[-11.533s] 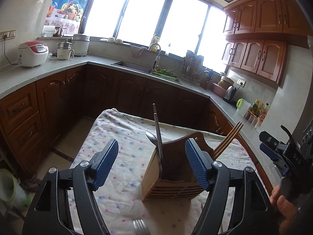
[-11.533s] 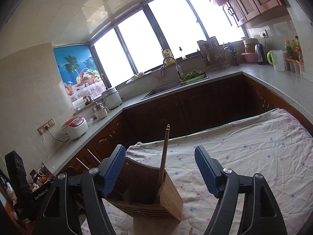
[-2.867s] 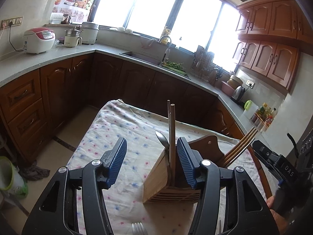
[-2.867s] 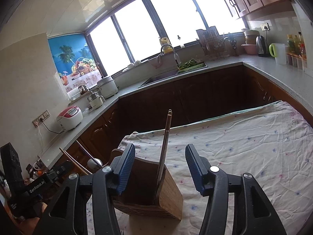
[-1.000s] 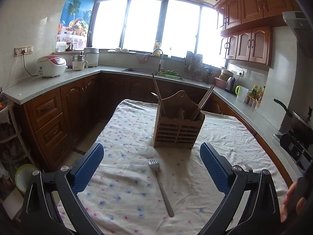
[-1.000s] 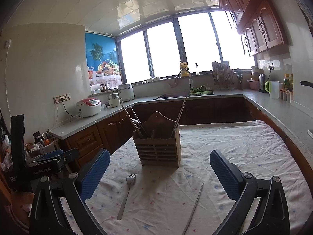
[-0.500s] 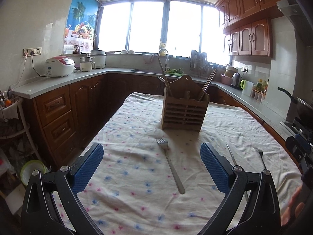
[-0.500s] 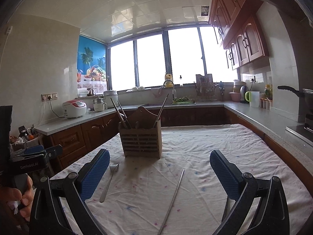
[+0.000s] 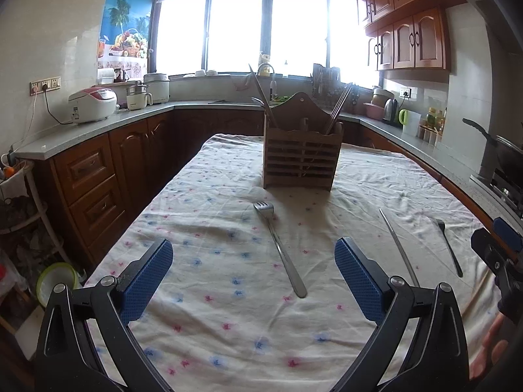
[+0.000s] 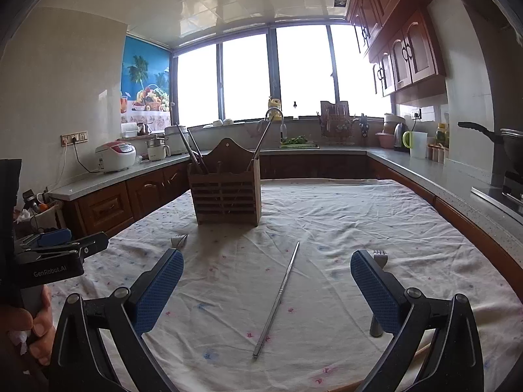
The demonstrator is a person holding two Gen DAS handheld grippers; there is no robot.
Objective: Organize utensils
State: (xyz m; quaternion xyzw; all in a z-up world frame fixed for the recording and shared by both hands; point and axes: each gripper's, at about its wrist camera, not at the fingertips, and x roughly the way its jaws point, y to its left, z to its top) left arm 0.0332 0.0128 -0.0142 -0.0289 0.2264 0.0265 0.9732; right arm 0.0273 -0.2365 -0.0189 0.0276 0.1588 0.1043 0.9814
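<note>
A slatted wooden utensil holder (image 9: pixel 300 160) (image 10: pixel 225 192) stands on the flowered tablecloth (image 9: pixel 209 228), with a spoon and chopsticks sticking out of it. A steel fork (image 9: pixel 279 248) (image 10: pixel 179 240) lies in front of the holder, between and beyond the fingers of my left gripper (image 9: pixel 253 277), which is open and empty. A metal chopstick (image 9: pixel 397 246) (image 10: pixel 278 297) lies between the fingers of my right gripper (image 10: pixel 266 290), which is also open and empty. A second fork (image 9: pixel 449 248) (image 10: pixel 379 258) is partly hidden behind the right finger.
Brown cabinets and grey counters wrap around the table on three sides. A rice cooker (image 9: pixel 93 104) sits on the left counter, a wok (image 9: pixel 503 150) on the stove at right. A person's hand (image 10: pixel 19 330) holds the left gripper's handle. A wooden stick (image 10: pixel 421 351) shows at bottom right.
Both grippers have drawn back from the holder toward the near end of the table and opened wide. The fork, metal chopstick and second fork have come into view on the cloth.
</note>
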